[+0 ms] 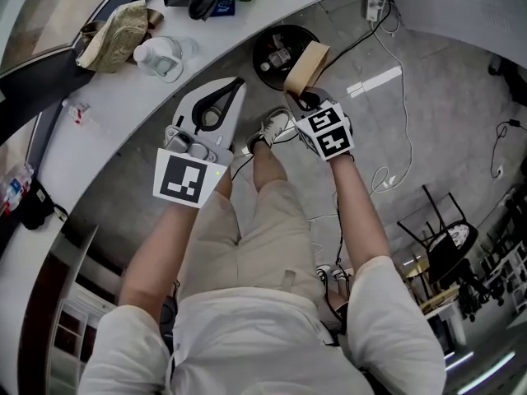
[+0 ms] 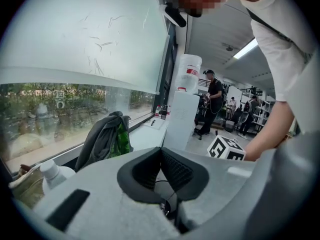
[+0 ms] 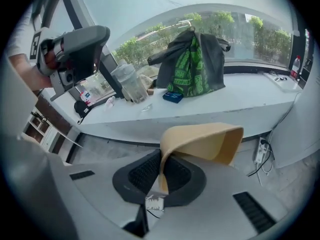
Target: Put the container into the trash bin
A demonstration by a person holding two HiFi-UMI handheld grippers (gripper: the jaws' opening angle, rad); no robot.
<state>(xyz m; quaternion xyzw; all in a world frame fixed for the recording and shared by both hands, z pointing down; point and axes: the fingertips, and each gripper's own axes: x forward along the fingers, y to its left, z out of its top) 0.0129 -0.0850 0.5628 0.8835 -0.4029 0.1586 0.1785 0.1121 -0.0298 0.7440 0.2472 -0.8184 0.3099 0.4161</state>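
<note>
A tan paper container [image 1: 306, 66] hangs from my right gripper [image 1: 303, 99], which is shut on its rim. It sits just over the round black trash bin [image 1: 278, 41] on the floor below the counter's edge. In the right gripper view the container [image 3: 205, 141] curls up from between the dark pads [image 3: 142, 171], its open side facing the counter; the bin is hidden there. My left gripper [image 1: 239, 82] is shut with nothing in it, held over the white counter's edge to the left of the bin. Its pads [image 2: 175, 169] meet with nothing between them.
The curved white counter [image 1: 123, 113] carries a clear plastic jug [image 1: 160, 56], a tan cloth [image 1: 115, 33] and a dark jacket over a green bag [image 3: 192, 64]. A power strip [image 1: 376, 5] and cables lie on the floor. The person's shoe [image 1: 272, 126] is beside the bin.
</note>
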